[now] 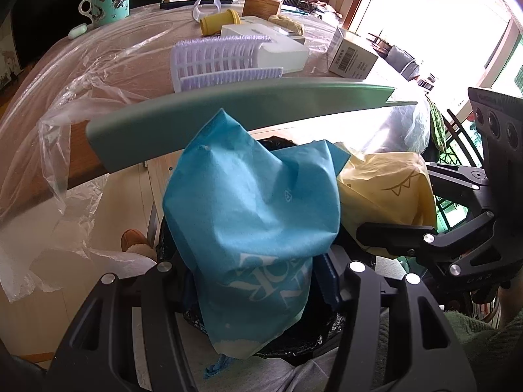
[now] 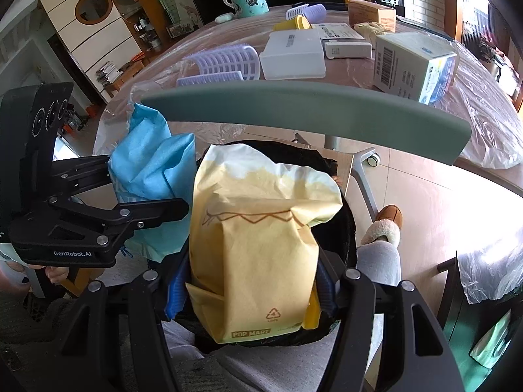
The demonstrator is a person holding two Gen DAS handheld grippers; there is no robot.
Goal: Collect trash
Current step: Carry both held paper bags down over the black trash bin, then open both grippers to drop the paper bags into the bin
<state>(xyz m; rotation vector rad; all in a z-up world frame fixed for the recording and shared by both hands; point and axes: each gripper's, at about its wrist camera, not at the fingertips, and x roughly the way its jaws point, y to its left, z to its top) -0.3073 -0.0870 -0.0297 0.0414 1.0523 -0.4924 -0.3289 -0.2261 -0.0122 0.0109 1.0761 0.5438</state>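
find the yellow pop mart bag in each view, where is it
Left wrist view: the yellow bag sits right of centre, beside the blue bag, clamped in the right gripper coming in from the right edge.
Right wrist view: it fills the lower centre, held between that gripper's own fingers, over the black-lined bin.
Shared landmark: the grey-green chair back arcs across both pictures just above the bags.

Home dining room: mug, plastic-covered table.

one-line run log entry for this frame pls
left claw: shut on blue bag | right claw: shut on yellow bag | both over black-lined bin | not yet dropped
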